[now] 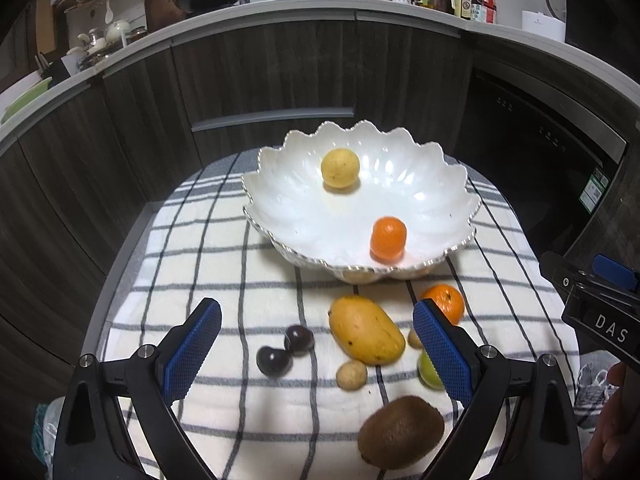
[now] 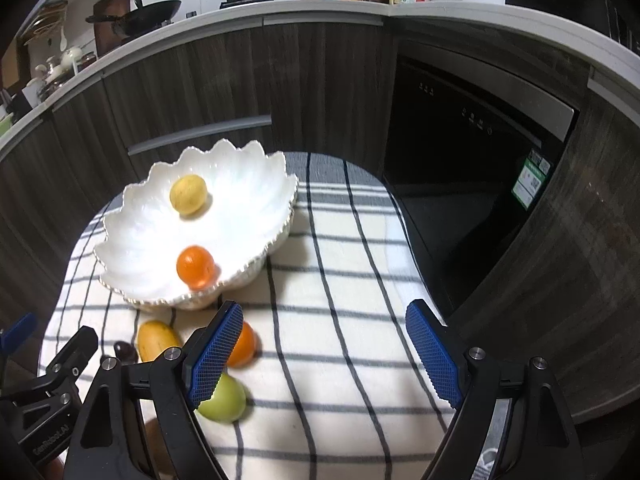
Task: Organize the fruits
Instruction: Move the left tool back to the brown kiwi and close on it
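Above checked cloth (image 1: 208, 240) | left gripper (image 1: 316, 344), right gripper (image 2: 324, 352) tilted down | fingers apart, empty

White scalloped bowl (image 1: 452, 204) upright on checked cloth, holding yellow round fruit (image 1: 340, 168) toward far side and orange (image 1: 388, 239) near front rim, apart. On cloth before bowl: mango (image 1: 366, 330) lying slantwise, second orange (image 1: 446, 302), two dark plums (image 1: 285, 350) touching, small tan fruit (image 1: 351, 375), green apple (image 2: 224, 400), kiwi (image 1: 401, 432) nearest
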Demonstrator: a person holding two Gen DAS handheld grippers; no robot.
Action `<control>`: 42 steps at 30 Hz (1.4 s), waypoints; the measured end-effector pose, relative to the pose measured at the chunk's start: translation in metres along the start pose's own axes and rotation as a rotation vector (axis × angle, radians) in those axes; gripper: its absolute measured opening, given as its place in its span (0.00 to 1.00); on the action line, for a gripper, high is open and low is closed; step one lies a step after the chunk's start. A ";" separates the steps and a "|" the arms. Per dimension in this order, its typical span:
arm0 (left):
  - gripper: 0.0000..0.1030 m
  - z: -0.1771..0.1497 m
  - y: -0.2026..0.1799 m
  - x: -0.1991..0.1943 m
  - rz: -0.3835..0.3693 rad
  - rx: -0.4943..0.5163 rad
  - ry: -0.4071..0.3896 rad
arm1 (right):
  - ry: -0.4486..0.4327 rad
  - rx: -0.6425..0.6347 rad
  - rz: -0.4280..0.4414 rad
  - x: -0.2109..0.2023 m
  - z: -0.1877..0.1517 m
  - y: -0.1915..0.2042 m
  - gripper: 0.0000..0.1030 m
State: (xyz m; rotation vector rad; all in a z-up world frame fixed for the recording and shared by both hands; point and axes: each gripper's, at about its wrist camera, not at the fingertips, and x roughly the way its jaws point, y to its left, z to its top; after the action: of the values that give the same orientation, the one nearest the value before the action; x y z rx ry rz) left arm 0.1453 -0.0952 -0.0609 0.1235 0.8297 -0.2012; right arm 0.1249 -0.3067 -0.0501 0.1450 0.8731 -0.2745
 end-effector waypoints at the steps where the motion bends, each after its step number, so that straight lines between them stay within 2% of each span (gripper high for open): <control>1: 0.95 -0.003 -0.001 0.000 -0.004 0.001 0.006 | 0.002 0.000 0.000 0.000 -0.002 -0.001 0.82; 19: 0.95 -0.036 -0.029 0.003 -0.054 0.056 0.077 | 0.072 0.016 -0.012 0.003 -0.042 -0.027 0.82; 31: 0.95 -0.059 -0.042 0.022 -0.078 0.063 0.164 | 0.107 0.022 -0.016 0.011 -0.055 -0.037 0.82; 42: 0.93 -0.072 -0.048 0.032 -0.078 0.082 0.207 | 0.146 0.018 -0.013 0.023 -0.065 -0.038 0.82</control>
State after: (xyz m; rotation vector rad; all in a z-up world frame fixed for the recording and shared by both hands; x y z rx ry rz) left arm 0.1041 -0.1329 -0.1342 0.1914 1.0332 -0.2991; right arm 0.0804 -0.3317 -0.1096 0.1781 1.0173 -0.2871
